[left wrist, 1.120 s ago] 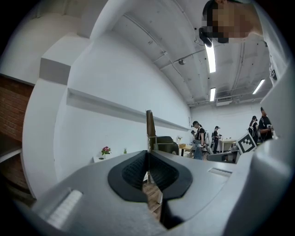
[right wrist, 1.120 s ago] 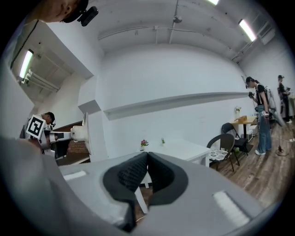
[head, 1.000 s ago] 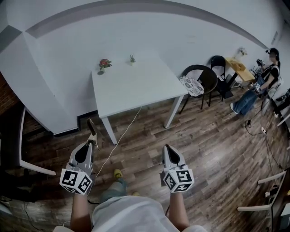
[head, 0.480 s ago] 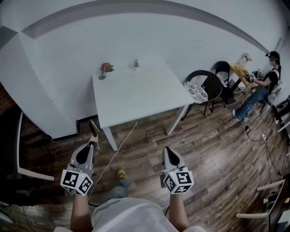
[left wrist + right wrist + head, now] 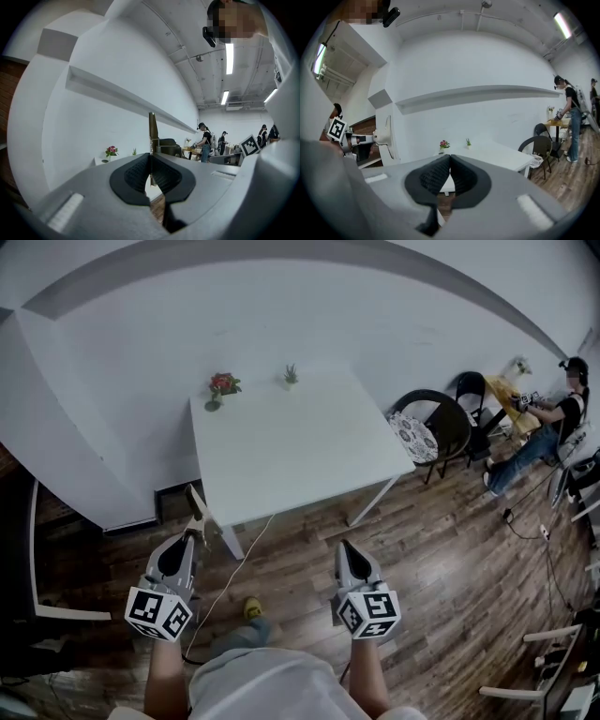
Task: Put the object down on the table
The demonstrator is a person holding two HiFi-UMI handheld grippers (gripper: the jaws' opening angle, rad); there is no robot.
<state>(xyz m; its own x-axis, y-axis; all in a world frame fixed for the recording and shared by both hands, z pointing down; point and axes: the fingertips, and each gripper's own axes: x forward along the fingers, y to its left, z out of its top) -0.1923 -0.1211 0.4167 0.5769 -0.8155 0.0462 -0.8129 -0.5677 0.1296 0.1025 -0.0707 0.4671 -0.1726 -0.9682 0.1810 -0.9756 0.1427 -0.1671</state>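
Observation:
My left gripper [image 5: 190,536] is shut on a thin flat tan tool [image 5: 196,506] that sticks out forward past its tips. In the left gripper view the tool [image 5: 153,131] stands edge-on, upright between the closed pads [image 5: 136,173]. My right gripper [image 5: 345,546] is shut with nothing in it; its pads [image 5: 436,174] meet. Both hang over the wooden floor, short of the white square table [image 5: 291,442], which also shows ahead in the right gripper view [image 5: 497,152].
A red flower pot [image 5: 221,385] and a small green plant [image 5: 292,376] stand at the table's far edge. Dark chairs [image 5: 436,423] stand to the right, and a seated person [image 5: 548,427] is further off. A white cable [image 5: 239,554] runs across the floor.
The table has come closer and looms larger in the head view. Both grippers keep the same pose, the left still holding the tool.

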